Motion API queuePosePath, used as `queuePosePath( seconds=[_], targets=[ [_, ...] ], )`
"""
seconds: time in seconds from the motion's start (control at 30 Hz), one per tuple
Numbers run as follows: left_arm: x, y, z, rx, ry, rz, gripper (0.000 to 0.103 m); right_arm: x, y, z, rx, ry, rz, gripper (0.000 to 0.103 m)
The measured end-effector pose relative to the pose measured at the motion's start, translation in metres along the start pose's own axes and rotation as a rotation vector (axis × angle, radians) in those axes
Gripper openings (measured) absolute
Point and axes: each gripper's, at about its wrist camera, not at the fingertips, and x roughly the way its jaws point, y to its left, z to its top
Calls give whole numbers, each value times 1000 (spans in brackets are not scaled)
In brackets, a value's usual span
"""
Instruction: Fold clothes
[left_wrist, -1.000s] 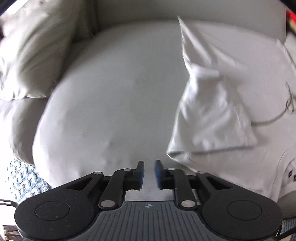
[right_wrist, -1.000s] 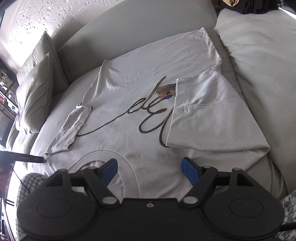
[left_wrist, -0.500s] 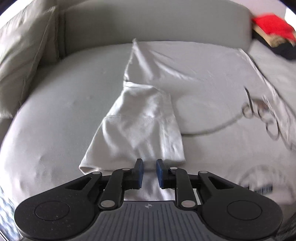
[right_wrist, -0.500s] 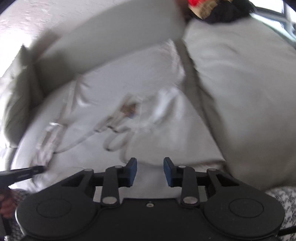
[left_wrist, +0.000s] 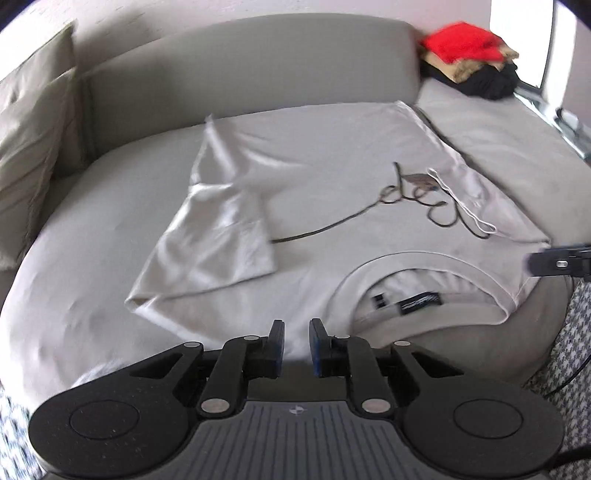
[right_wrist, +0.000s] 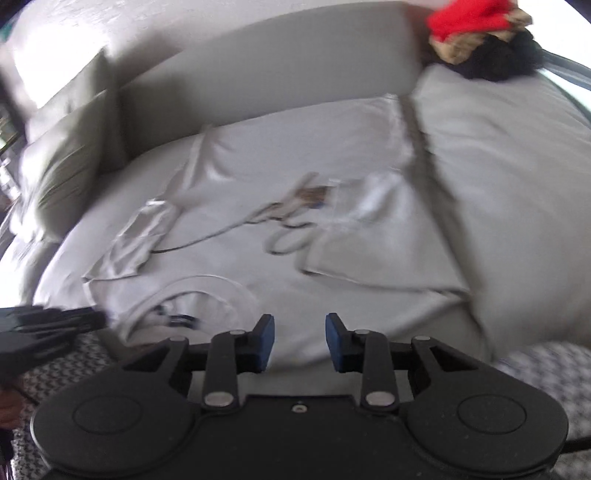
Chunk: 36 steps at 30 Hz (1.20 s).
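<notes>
Lettering (left_wrist: 424, 195) on the T-shirt (left_wrist: 332, 177) partly under a folded sleeve; both grippers' fingers (left_wrist: 275, 343) empty, slightly parted.

Blurred white T-shirt (right_wrist: 295, 258) flat on sofa (right_wrist: 498, 147); right gripper (right_wrist: 300, 341) parted, empty.

A grey sofa (left_wrist: 258, 59) with cushions (left_wrist: 33, 122) at left and a houndstooth rug (left_wrist: 576, 332) beside it.

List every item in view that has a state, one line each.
T-shirt: spread flat on the sofa, front up, both sleeves folded inward.
Left gripper: jaws slightly apart, holding nothing.
Right gripper: jaws open, empty.
Clothes pile: heaped at the far corner.
Pillows: leaning upright.
</notes>
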Motion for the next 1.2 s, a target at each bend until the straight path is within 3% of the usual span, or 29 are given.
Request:
queuePosePath(
  seconds=[0.1, 0.23, 0.3, 0.37, 0.5, 0.57, 0.67, 0.7, 0.73, 0.9, 0.97, 1.0, 1.03, 1.2],
  targets=[
    [18, -17, 2, 21, 54, -7, 20, 3, 2, 0, 16, 43, 36, 31],
    [7, -16, -1, 59, 61, -38, 27, 7, 6, 0, 38, 101, 84, 32],
    [-6, -1, 6, 20, 26, -52, 27, 9, 7, 1, 49, 128, 108, 32],
    [-21, 16, 19, -33, -26, -54, 26, -14, 7, 16, 62, 59, 132, 32],
    [-57, 51, 59, -120, -188, -54, 26, -59, 11, 60, 79, -115, 190, 50],
    [-68, 66, 80, -137, -251, -41, 26, -75, 10, 83, 96, -185, 218, 51],
    [-65, 85, 110, -134, -296, -34, 29, -85, 3, 116, 130, -260, 236, 58],
    [-59, 91, 120, -134, -302, -27, 32, -84, -2, 126, 143, -273, 234, 67],
    [-53, 97, 130, -134, -307, -18, 39, -82, -6, 137, 155, -285, 232, 69],
    [16, 124, 167, -164, -246, 63, 40, -16, -46, 190, 200, -240, 109, 69],
    [41, 129, 176, -182, -231, 78, 40, 22, -72, 207, 233, -237, 62, 59],
    [52, 130, 180, -191, -229, 75, 40, 42, -85, 216, 235, -225, 41, 41],
    [66, 127, 185, -200, -229, 65, 40, 62, -97, 225, 238, -212, 20, 32],
    [144, 118, 212, -249, -165, 19, 40, 168, -167, 279, 301, -192, -38, 33]
  ],
)
